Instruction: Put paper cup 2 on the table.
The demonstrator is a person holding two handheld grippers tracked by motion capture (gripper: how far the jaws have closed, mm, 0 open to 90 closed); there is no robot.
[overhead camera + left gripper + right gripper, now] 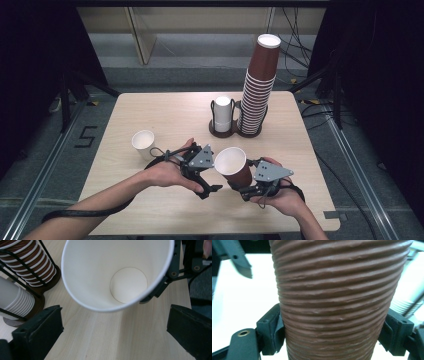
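Brown ribbed cup [234, 167] pinched low by right gripper [248, 190], mouth tilted toward spread left gripper [209, 189] for handover

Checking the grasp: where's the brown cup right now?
In the high view the brown cup is near the table's front edge, clamped in the right gripper and tilted so its mouth faces the open left gripper, with the white cup standing further left.

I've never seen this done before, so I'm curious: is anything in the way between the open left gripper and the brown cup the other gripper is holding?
Nothing visible. The right gripper clamps the brown cup low on its ribbed wall, tilting its mouth toward the left gripper. From the left gripper view, the cup's open mouth sits just beyond the open jaws, with bare table beneath.
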